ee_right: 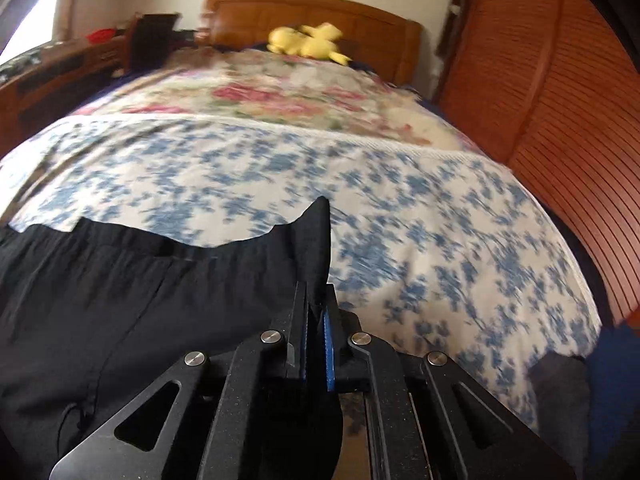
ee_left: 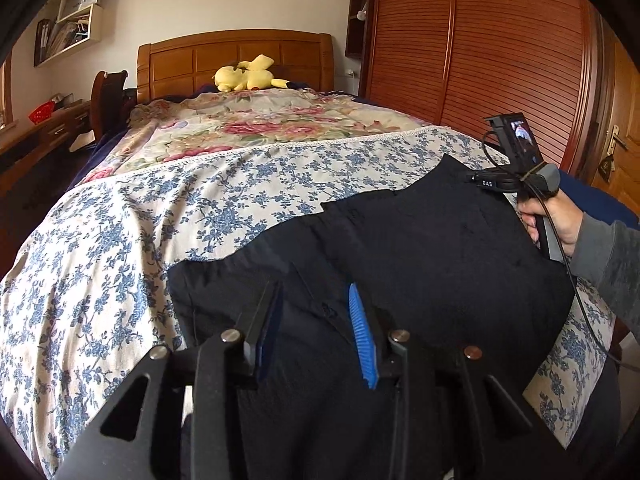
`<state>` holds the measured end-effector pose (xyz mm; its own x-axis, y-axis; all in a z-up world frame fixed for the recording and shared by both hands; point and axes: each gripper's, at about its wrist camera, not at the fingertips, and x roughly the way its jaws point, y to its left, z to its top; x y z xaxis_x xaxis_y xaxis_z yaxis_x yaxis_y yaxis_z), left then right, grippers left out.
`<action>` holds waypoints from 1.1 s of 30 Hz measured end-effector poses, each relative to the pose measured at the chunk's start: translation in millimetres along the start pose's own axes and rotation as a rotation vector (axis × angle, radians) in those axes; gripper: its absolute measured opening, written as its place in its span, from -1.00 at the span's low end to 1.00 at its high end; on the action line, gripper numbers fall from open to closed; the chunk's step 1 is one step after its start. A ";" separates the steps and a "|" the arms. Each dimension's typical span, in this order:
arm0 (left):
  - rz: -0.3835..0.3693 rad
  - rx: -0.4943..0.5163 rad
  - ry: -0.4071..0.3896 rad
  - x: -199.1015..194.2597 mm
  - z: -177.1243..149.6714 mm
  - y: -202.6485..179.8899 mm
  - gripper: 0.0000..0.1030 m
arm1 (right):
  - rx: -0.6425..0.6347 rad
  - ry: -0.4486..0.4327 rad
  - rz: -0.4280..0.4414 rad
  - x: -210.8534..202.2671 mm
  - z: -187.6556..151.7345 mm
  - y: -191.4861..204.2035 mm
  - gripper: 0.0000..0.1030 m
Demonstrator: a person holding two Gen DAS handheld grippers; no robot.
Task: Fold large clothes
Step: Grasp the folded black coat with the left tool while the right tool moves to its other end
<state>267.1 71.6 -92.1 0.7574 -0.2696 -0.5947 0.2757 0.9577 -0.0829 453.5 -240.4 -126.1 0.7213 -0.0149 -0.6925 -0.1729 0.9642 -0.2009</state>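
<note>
Bed [ee_left: 120, 260] carrying dark trousers [ee_left: 440, 248], both tools on the cloth.
Trousers lie across the blue-flowered sheet near its foot; my right tool [ee_right: 316, 320] is clamped on their far corner, and my left tool [ee_left: 316, 320] stands partly apart above the black fabric, gripping nothing.

Soft, even daylight fills both views; in the right wrist view a window [ee_right: 34, 20] at upper left is blown out white. That view is smeared by motion blur across the bedspread [ee_right: 400, 220], while the left wrist view is sharp. Fisheye bending curves the wardrobe [ee_left: 500, 52], and the corners fall to black.
</note>
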 end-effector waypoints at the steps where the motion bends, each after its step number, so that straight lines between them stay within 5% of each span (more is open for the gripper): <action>1: -0.001 0.000 -0.001 -2.0 -0.6 -1.8 -0.37 | 0.023 0.033 -0.011 3.8 -0.1 -4.0 -0.94; 5: -0.011 0.011 0.002 -6.7 -3.0 -8.8 -0.36 | 0.019 0.062 0.008 -2.0 -5.9 -9.5 -0.83; 7: -0.014 0.019 0.002 -8.7 -3.6 -12.7 -0.36 | 0.014 0.063 -0.002 -11.5 -8.0 -8.4 -0.60; 9: -0.021 0.025 0.004 -10.4 -4.4 -17.4 -0.36 | 0.012 0.050 0.050 -29.4 -14.0 -5.9 -0.08; 18: -0.055 0.042 0.013 -18.1 -15.7 -36.3 -0.36 | -0.099 0.008 0.241 -110.2 -68.5 47.1 -0.02; 28: -0.065 0.029 0.047 -21.2 -43.1 -48.8 -0.36 | -0.195 0.016 0.362 -143.3 -104.2 108.1 -0.02; 33: -0.065 0.027 0.057 -24.4 -52.2 -52.8 -0.36 | -0.246 0.158 0.338 -113.5 -134.6 124.0 -0.02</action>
<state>203.2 32.9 -114.9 0.7026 -0.3245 -0.6332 0.3401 0.9349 -0.1018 259.9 -154.7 -165.6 0.4889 0.2315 -0.8411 -0.5495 0.8305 -0.0909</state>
